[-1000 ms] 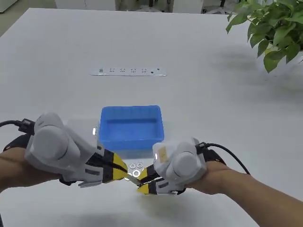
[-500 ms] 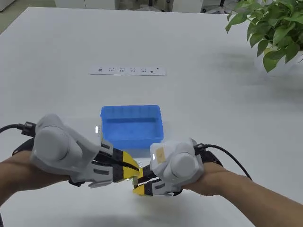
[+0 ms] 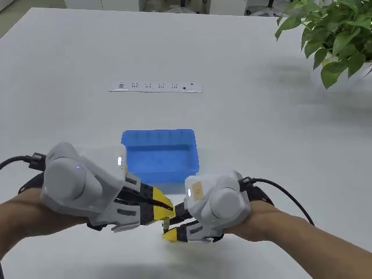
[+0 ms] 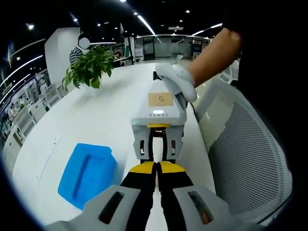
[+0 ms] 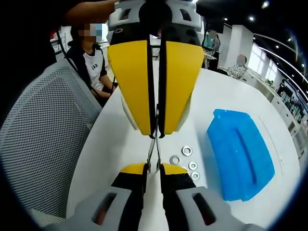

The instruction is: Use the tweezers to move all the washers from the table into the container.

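Thin metal tweezers (image 5: 154,147) run between the two grippers, which face each other tip to tip. My left gripper (image 3: 168,208) comes from the left, and its yellow jaws are shut on one end of the tweezers. My right gripper (image 3: 168,232) meets it from the right, its jaws (image 5: 153,168) shut on the other end. Several washers (image 5: 186,151) lie on the white table beside the tweezers, between the grippers and the blue container (image 5: 240,154). In the head view the container (image 3: 160,135) sits just beyond the grippers, which hide the washers.
A white power strip (image 3: 157,87) lies on the table beyond the container. A green plant (image 3: 334,35) stands at the far right corner. A grey mesh chair (image 5: 43,144) is at the table's near edge. People sit in the background.
My left gripper has moved right, toward the right gripper, until the jaw tips meet. The washers seen between them a second ago are now covered in the head view.
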{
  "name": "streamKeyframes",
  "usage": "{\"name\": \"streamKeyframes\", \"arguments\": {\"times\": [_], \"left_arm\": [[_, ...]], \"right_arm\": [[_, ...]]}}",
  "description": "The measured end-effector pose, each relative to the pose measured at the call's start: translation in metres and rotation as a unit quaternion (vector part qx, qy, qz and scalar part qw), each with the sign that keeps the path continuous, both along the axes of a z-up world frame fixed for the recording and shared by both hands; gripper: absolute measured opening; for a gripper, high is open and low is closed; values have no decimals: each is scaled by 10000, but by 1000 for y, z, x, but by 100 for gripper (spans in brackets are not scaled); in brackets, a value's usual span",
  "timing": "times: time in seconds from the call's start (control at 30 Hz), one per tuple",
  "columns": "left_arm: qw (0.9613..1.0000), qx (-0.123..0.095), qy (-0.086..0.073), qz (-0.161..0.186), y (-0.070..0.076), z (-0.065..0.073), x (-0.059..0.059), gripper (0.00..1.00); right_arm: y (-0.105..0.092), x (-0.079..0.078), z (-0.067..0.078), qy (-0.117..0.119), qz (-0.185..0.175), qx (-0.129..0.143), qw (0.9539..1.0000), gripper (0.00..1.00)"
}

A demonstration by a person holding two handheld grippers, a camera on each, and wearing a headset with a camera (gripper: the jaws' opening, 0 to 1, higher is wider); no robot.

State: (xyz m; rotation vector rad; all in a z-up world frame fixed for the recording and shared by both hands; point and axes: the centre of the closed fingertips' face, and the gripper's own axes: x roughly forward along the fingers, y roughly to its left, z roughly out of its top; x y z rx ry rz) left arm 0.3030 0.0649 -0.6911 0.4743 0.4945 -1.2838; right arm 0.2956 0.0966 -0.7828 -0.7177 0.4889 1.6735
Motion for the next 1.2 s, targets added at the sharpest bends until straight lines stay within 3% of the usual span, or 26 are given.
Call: {"name": "streamKeyframes", "arguments": {"times": [0.3, 0.7, 1.2], "left_arm": [[10000, 74, -37, 35, 3, 1, 3, 5], [9999, -15, -92, 119, 7, 9, 11, 5], [9997, -68, -186, 168, 8, 11, 23, 5]], "right_arm": [[-2, 4, 4, 20, -152, 48, 9999, 21], [-8, 17, 17, 119, -577, 214, 9980, 33], [-13, 28, 24, 21, -761, 321, 9966, 31]]}}
